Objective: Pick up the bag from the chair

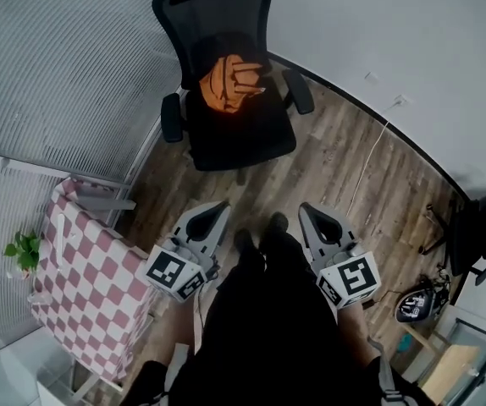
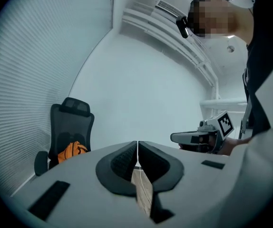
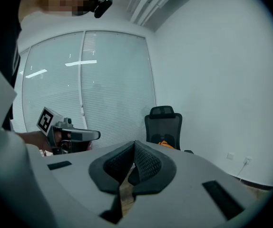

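So the right gripper (image 3: 134, 142) has its jaws pressed together, with nothing between them. Straight past the tips there's a black office chair (image 3: 163, 125) with an orange bag (image 3: 165, 144) on its seat, up against the backrest. The left gripper (image 3: 94, 135) is off to the left, marker cube (image 3: 45, 120) at its back. There are window blinds (image 3: 103, 89) behind and a white wall (image 3: 212, 80) on the right.
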`<state>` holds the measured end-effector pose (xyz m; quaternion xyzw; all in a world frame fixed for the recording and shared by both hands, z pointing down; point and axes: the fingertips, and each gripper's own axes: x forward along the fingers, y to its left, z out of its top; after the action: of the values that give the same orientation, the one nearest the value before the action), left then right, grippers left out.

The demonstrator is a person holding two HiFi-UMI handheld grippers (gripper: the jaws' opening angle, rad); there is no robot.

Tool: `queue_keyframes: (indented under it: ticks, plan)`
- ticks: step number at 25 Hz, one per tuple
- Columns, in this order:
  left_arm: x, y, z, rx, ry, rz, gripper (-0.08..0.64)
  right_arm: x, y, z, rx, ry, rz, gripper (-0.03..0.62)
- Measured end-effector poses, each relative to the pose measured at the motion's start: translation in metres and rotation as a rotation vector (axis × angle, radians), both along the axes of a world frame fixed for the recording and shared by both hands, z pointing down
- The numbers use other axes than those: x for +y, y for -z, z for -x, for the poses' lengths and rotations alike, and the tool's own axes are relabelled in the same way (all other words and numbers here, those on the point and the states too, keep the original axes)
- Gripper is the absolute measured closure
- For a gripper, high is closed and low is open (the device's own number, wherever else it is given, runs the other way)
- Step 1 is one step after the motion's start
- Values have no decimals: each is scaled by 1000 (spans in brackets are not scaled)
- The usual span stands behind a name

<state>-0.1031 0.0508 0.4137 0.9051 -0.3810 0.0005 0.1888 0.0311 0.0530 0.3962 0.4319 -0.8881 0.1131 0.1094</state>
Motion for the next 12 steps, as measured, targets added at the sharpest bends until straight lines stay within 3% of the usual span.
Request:
queue_keyframes:
  ticks: [4,12]
  plan:
    - [-20,-5,2,5,6,14,526,-22,2,-2,-47,-12,4,572]
    - [-74,-12,13,-50,34,53,526,-96,-3,18,-19,88,-14,572]
